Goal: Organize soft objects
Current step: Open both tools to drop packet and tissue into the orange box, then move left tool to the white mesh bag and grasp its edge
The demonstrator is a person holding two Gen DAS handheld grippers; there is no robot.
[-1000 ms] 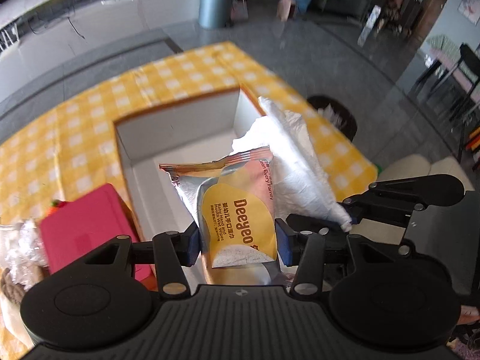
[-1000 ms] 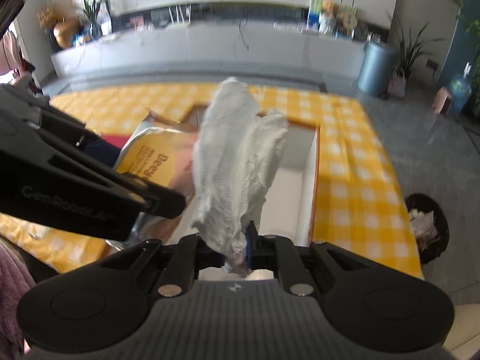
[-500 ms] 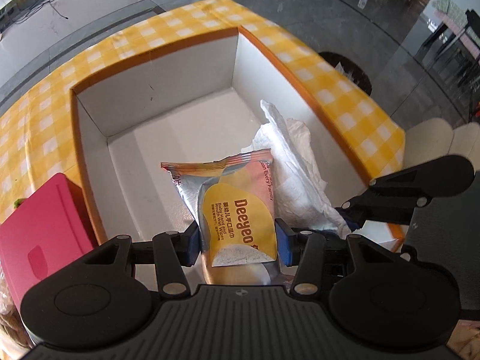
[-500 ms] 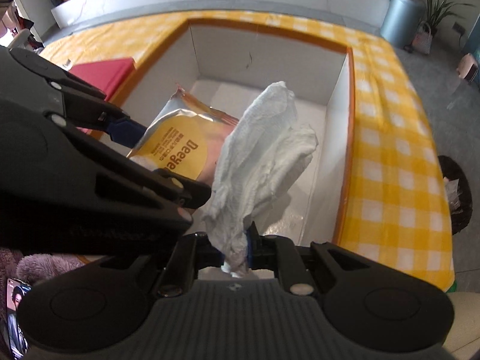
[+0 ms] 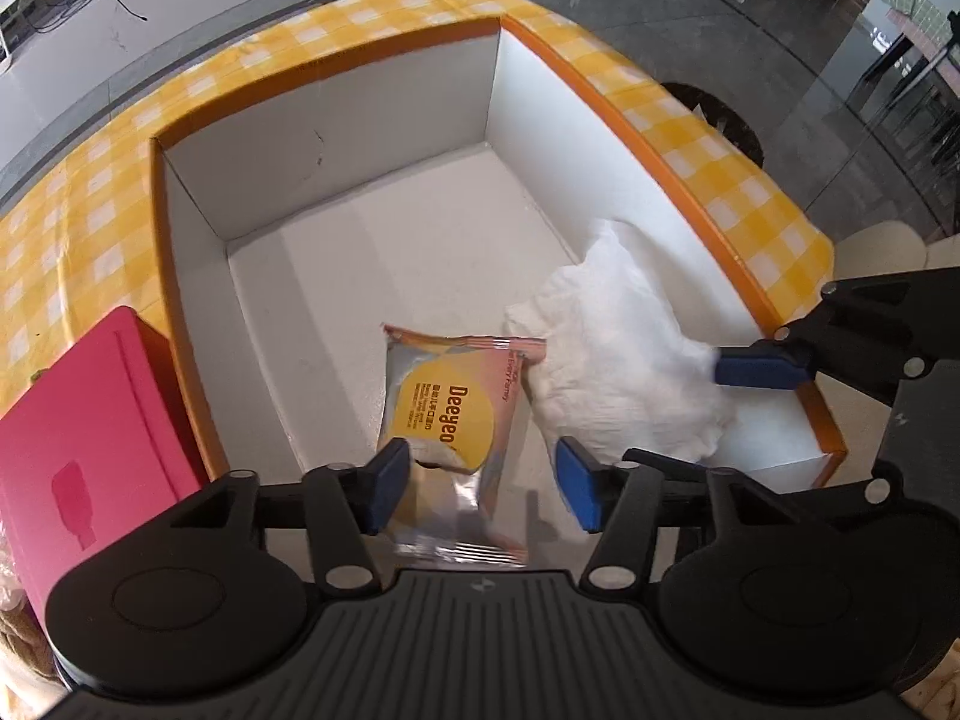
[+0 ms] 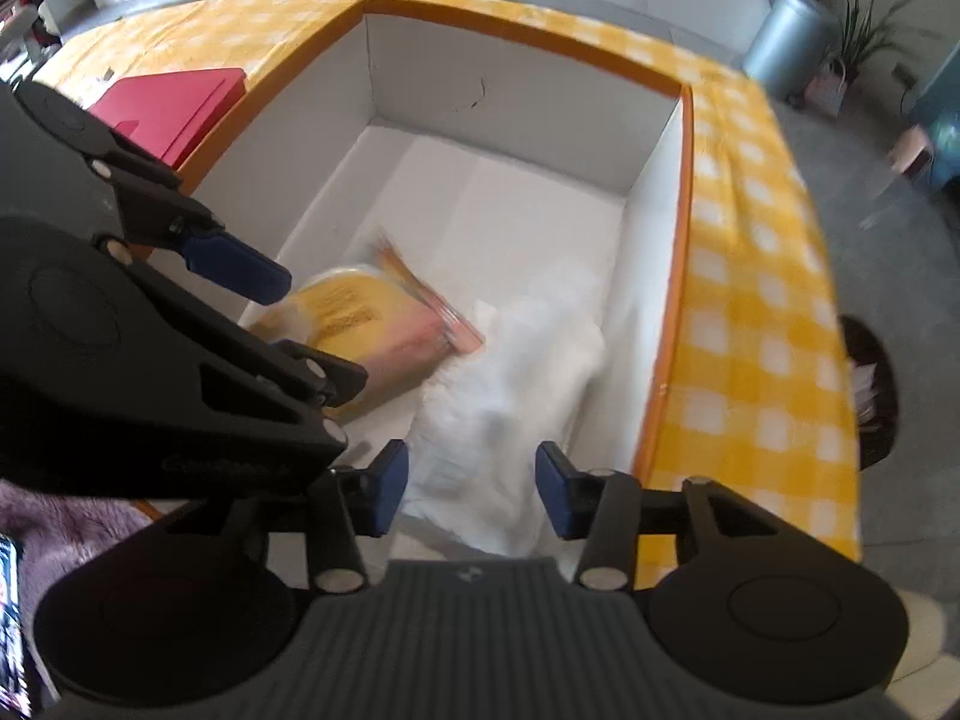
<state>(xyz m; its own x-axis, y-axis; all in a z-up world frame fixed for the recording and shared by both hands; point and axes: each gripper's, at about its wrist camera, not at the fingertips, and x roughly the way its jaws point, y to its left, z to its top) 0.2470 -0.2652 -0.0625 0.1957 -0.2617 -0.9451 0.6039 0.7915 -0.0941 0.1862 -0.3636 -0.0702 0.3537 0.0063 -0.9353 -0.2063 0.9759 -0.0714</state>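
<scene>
The worktop wears a yellow checked cloth and carries a big white box with an orange rim. Inside, near the front, a white cloth lies touching a Deeyeo wipes packet. The left claw hangs released over the packet's near end; the right claw is released too, straddling the cloth.

A table under a yellow-and-white checked cloth carries a large open box with white inner walls and an orange rim, and just beside its left wall sits a closed pink-red box.
</scene>
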